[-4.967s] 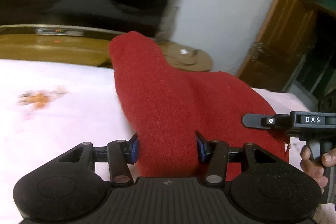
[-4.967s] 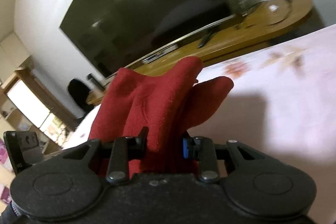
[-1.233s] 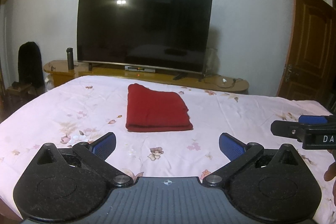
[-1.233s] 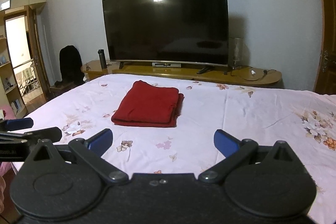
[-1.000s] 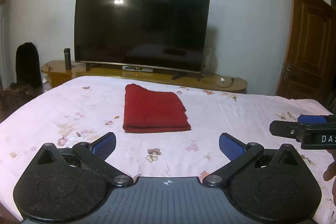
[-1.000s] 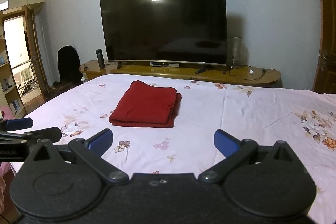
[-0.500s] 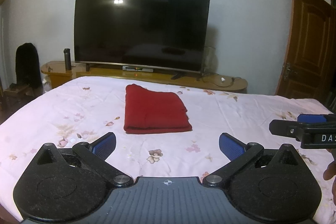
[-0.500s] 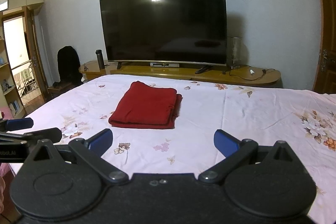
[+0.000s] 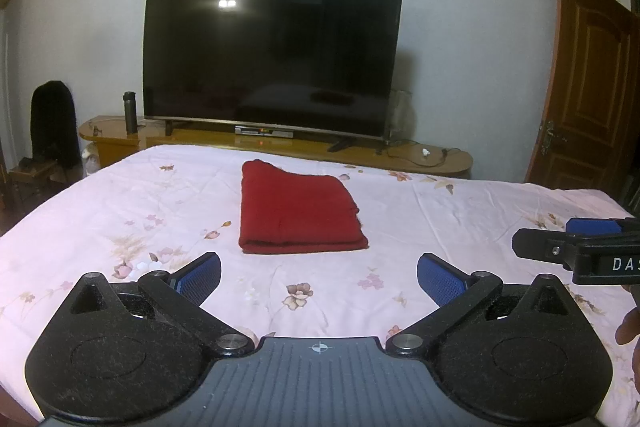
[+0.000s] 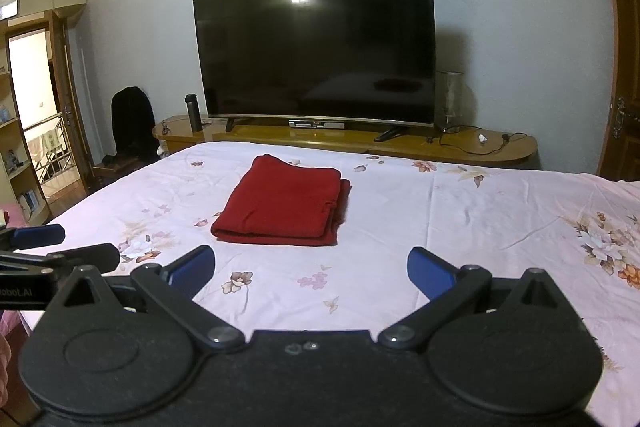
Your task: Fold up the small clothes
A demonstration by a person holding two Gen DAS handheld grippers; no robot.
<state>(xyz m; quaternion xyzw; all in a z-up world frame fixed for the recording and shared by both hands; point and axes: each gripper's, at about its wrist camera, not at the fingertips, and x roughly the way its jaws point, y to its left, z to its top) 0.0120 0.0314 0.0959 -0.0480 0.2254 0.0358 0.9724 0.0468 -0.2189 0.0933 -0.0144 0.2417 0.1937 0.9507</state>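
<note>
Bedroom, floral bed sheet [image 9: 440, 211] | red garment [image 9: 296, 213] lies folded in a neat rectangle mid-bed, on the TV [image 9: 272, 55] side | left gripper [image 9: 318, 277] wide, empty, near edge | right gripper [image 10: 310, 269] same | fold looks done; nothing visibly left.

The red garment [image 9: 298, 213] is a matt knitted cloth with a slightly fuzzy surface, folded in layers. It lies on a bedsheet [image 9: 460, 211] of smooth, thin woven cloth, pale pink with a printed floral pattern and fine creases. The left gripper [image 9: 319, 273] has a matt black plastic body with a fine grainy texture, a ribbed grey plate, bare metal pivot pins and blue ribbed pads [image 9: 438, 277]. The right gripper [image 10: 311, 267] shows the same matt black grainy plastic. The television [image 10: 316, 47] screen is glossy black. The cabinet [image 10: 460, 145] top is polished, reflective wood; the door [image 9: 592, 83] is varnished brown wood.
</note>
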